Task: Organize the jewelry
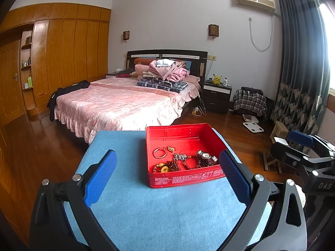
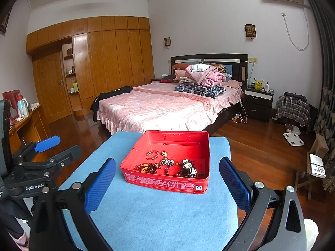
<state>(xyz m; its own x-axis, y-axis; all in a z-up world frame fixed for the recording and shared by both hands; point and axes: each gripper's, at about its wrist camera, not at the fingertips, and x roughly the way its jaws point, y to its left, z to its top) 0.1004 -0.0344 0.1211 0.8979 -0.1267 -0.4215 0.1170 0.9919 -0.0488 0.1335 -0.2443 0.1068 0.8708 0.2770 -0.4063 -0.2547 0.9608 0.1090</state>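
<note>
Closest to you, both tongs are spread wide with nothing in them: your left gripper and right gripper hang over the blue cloth, just short of the red tin. All the jewelry's already in that tin: gold bangle sitting apart, bead strands and the watch bunched at the near wall. Can't tell if that's sorted or waiting. If you do go in, pinch one piece at a time, since those beads look tangle-prone. Bed behind.
</note>
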